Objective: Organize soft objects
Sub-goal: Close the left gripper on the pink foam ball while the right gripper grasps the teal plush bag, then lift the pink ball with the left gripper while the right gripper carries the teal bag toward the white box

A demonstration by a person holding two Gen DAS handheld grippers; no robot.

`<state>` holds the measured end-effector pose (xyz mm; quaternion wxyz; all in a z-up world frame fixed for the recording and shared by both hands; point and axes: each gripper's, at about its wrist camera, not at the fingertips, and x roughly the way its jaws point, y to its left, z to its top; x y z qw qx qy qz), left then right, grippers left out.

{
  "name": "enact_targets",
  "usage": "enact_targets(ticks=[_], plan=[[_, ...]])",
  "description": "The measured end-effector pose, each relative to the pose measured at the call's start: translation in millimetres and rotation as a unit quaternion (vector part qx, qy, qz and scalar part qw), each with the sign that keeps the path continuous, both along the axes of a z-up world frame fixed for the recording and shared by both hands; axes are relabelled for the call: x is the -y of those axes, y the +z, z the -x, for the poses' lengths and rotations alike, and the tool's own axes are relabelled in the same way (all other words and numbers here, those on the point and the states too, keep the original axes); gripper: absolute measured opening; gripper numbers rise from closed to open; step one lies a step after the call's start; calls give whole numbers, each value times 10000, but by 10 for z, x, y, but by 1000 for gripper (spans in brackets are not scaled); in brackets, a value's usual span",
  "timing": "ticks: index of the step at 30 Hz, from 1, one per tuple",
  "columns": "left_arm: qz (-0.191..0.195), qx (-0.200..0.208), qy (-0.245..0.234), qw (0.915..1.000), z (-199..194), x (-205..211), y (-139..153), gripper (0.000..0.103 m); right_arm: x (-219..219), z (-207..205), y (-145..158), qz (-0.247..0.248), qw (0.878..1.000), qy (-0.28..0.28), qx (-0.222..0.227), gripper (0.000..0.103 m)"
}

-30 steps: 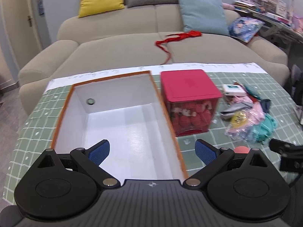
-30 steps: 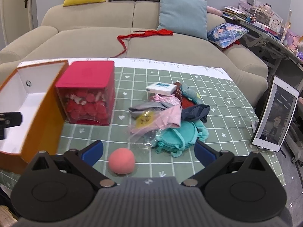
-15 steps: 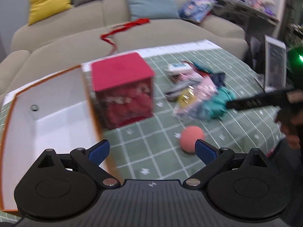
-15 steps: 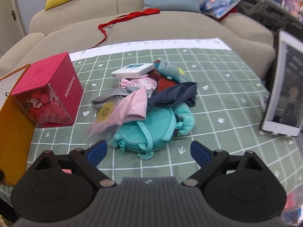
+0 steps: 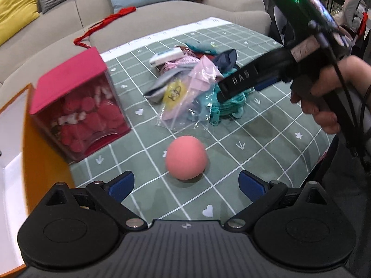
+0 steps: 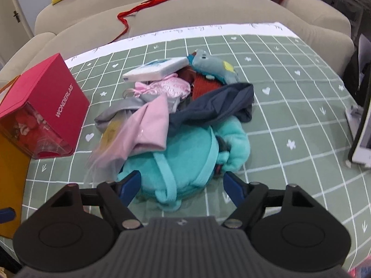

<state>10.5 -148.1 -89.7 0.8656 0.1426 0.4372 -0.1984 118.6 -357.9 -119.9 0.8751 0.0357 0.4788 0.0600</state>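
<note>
A pink foam ball [image 5: 186, 157] lies on the green checked tablecloth, just ahead of my open left gripper [image 5: 186, 183]. A heap of soft things lies beyond it: a teal plush bag [image 6: 183, 155], pink cloth in a clear bag [image 6: 148, 127], a navy cloth [image 6: 215, 108], a grey-blue plush toy [image 6: 213, 66] and a white packet [image 6: 157, 69]. My right gripper [image 6: 182, 184] is open, its fingertips on either side of the teal bag's near edge. It shows in the left wrist view [image 5: 245, 81] above the heap.
A red-lidded clear box [image 5: 76, 106] of red items stands left of the heap. An orange box with a white inside [image 5: 14, 162] is at far left. A tablet [image 6: 364, 125] stands at the right edge. A beige sofa [image 6: 208, 11] with a red ribbon is behind the table.
My left gripper swung right from over the orange box to face the pink ball. My right gripper moved forward and down to the teal bag.
</note>
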Motion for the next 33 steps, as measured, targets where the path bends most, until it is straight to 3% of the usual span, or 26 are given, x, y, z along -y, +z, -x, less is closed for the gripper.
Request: enact_targets(ticks=[9,13,16,20,22,23,26,33], plan=[[45,-201,137,9997,-230,144,-194,103,84,-159,-98,-195,9997,91,-108,71],[79,-262,217,9994,-344,185,-266,103,137,-170,-114,-250,9997,-20,-53,57],[27,-178,242,9995,-393,214,-292,88,188,-158,-99,-325,9994,-115,-18,46],[58,-262,236,9994,-452,237,-346,69,201,-133,-98,-271,9996,-65,19,40],[-32,-162,262,9995,-457,251,-370,59,196,-118,-71,-190,9998,-60,80,30],[-81,-81,243,9996,-455,256,-375,57,190,-102,-48,-150,9998,-28,162,24],[-61,106,324,9994,-458,240,-369,55,173,-62,4,-62,9997,47,244,23],[85,63,471,9988,-494,157,-379,54,306,36,169,-323,9986,-171,376,22]])
